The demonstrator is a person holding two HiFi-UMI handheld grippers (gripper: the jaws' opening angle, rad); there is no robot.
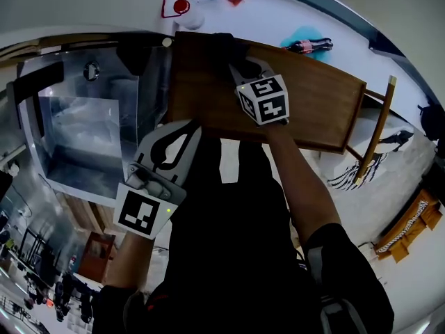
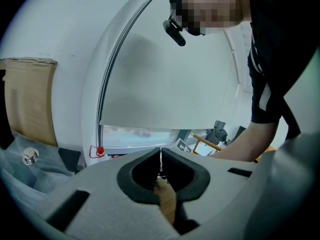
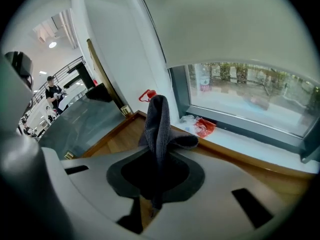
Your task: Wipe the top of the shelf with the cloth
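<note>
Head view lays out the job: the shelf top [image 1: 313,96] runs as a brown board across the middle, with my right claw [image 1: 235,60] over its far left corner and the cloth [image 1: 222,44] showing only as a dark lump at its tips. My left claw [image 1: 186,129] hangs at the near left edge, beside a clear case [image 1: 83,131]. From the right gripper view I can see what the head camera cannot: the right claw [image 3: 156,154] is pinching the grey cloth [image 3: 159,124], which stands up bunched between the jaws, with the wood of the shelf [image 3: 120,139] under it and a red wrapper [image 3: 204,126] on the sill beyond. Whether the fabric actually presses on the board I cannot tell from either view. The left gripper view shows the left claw [image 2: 160,154] with its jaws pressed together on nothing, just a sliver of wood below them. I judge the wipe is at its start, since nearly all the board lies to the right of the cloth. Next I should lower the bunch flat onto the wood and draw it along toward the far right end, keeping the pinch firm so the cloth does not slip out.
</note>
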